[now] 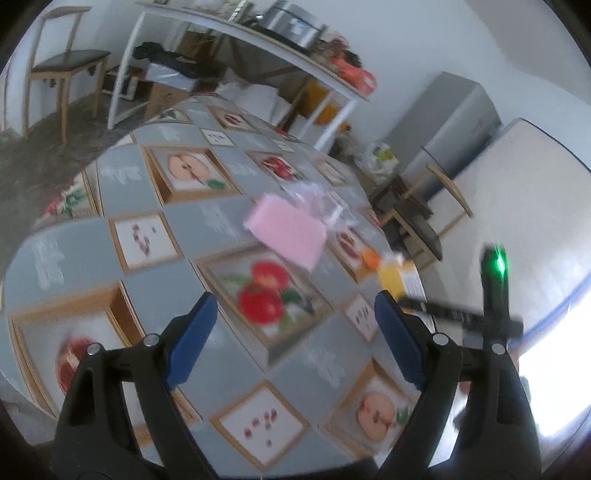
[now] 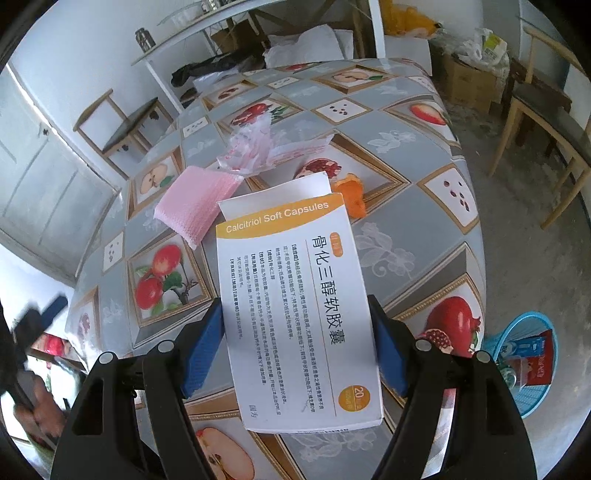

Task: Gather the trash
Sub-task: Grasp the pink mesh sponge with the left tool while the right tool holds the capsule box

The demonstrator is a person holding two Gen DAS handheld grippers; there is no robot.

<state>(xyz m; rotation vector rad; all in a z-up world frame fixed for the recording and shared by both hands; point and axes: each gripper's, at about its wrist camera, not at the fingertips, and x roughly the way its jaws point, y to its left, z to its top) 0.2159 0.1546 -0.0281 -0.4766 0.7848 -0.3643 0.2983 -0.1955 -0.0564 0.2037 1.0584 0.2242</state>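
Note:
My right gripper [image 2: 295, 314] is shut on a white and orange medicine box [image 2: 295, 302], its blue pads pressing both long sides, and holds it above the table [image 2: 417, 206]. On the cloth beyond it lie a pink foam pad [image 2: 194, 206], a crumpled clear wrapper [image 2: 255, 147] and a piece of orange peel [image 2: 352, 194]. My left gripper [image 1: 295, 301] hovers open over the table with nothing between its fingers. From there the pink pad [image 1: 286, 230], the wrapper [image 1: 314, 199] and the peel [image 1: 369, 258] lie ahead, and the held box [image 1: 399, 280] shows at right.
A blue basket [image 2: 537, 400] holding packets stands on the floor at the table's right side. Wooden chairs [image 2: 546, 110] [image 1: 62, 66] flank the table. A white shelf unit [image 1: 258, 33] and a grey fridge [image 1: 454, 122] stand beyond it.

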